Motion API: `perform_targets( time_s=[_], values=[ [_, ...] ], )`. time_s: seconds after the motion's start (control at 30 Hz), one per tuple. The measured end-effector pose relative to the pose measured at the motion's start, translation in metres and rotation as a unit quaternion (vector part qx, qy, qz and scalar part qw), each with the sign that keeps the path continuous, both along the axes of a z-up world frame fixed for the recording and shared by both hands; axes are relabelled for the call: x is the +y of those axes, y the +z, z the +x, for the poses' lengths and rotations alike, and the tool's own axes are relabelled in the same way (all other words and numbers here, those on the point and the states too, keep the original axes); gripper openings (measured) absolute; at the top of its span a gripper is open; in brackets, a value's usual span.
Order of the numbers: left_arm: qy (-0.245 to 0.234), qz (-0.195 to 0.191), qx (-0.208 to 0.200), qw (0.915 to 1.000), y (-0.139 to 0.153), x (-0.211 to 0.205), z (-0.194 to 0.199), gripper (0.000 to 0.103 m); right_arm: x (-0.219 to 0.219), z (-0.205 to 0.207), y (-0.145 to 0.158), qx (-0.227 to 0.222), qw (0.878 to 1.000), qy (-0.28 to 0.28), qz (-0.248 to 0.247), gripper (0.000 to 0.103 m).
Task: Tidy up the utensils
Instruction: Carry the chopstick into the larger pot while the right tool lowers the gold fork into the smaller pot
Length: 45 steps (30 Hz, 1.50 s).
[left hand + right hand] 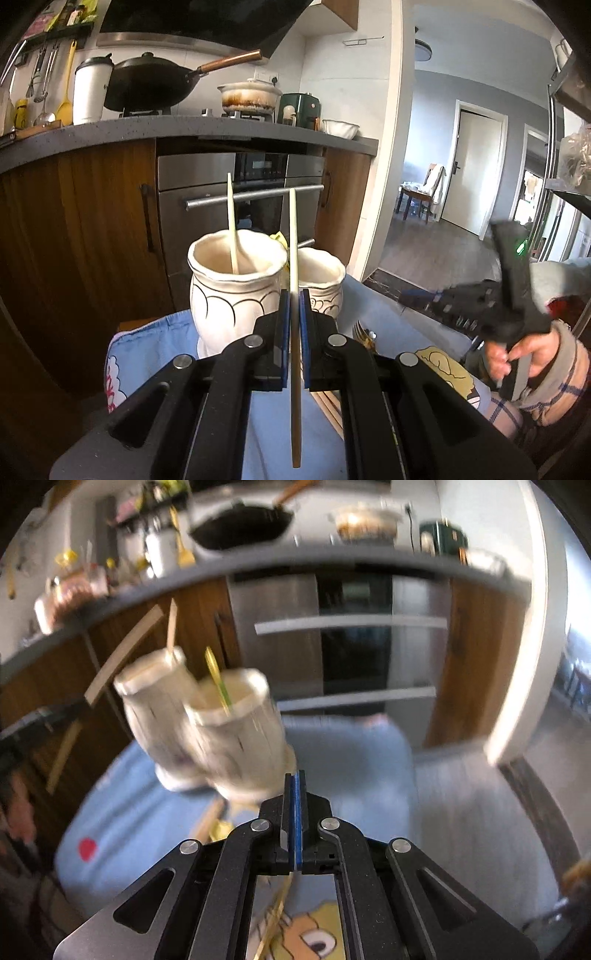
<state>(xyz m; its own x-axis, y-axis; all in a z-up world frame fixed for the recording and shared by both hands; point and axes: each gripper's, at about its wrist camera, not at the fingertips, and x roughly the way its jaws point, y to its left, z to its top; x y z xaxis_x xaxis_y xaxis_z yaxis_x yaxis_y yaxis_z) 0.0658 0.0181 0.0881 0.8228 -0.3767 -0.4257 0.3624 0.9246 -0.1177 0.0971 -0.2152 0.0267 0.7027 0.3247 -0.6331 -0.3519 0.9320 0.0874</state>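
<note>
My left gripper (294,295) is shut on a pale chopstick (293,236), held upright just in front of two white ceramic jars. The left jar (236,280) has one chopstick (232,221) standing in it. The right jar (325,273) is partly hidden behind my fingers. In the blurred right wrist view, the right gripper (294,775) hovers over the blue cloth (351,760) near the jars, its blue pads together with nothing between them. The nearer jar (236,738) holds a golden utensil (218,679). A gold fork (360,332) and wooden chopsticks (328,406) lie on the cloth.
Beyond the cloth stand wooden cabinets and a steel oven (255,192) under a dark counter (184,129) with a wok, a pot and a cup. A person's hand (517,354) holds the right gripper at the right. A doorway opens at the right.
</note>
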Motion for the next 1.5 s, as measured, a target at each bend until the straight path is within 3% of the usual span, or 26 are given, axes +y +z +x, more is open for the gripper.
perform_targets(
  time_s=[0.03, 0.07, 0.37, 0.73, 0.97, 1.17, 1.5],
  values=[
    [-0.001, 0.000, 0.002, 1.0000, -0.001, 0.000, 0.000, 0.005, 0.001, 0.002, -0.007, 0.011, 1.000, -0.001, -0.005, 0.020],
    [-0.002, 0.001, 0.002, 1.0000, -0.001, -0.001, 0.001, 0.005, 0.003, 0.004, -0.013, 0.019, 1.000, -0.001, -0.009, 0.022],
    [-0.004, 0.001, 0.008, 1.0000, -0.004, -0.001, 0.001, 0.005, 0.013, 0.023, -0.045, 0.058, 0.998, -0.002, -0.025, 0.021],
    [-0.005, 0.001, 0.009, 0.9999, -0.006, -0.002, 0.001, 0.005, 0.021, 0.030, -0.057, 0.075, 0.997, 0.013, -0.025, 0.004],
    [-0.001, -0.003, 0.003, 1.0000, -0.002, 0.001, -0.002, 0.005, 0.010, 0.010, -0.028, 0.029, 0.999, 0.016, -0.003, 0.004],
    [0.008, -0.015, -0.007, 0.9998, 0.002, 0.007, -0.004, 0.005, 0.002, -0.016, 0.013, -0.040, 0.999, 0.022, 0.019, 0.003],
    [0.028, -0.064, -0.030, 0.9971, 0.013, 0.030, 0.016, 0.005, 0.008, -0.043, 0.090, -0.187, 0.982, 0.010, 0.033, 0.003]
  ],
)
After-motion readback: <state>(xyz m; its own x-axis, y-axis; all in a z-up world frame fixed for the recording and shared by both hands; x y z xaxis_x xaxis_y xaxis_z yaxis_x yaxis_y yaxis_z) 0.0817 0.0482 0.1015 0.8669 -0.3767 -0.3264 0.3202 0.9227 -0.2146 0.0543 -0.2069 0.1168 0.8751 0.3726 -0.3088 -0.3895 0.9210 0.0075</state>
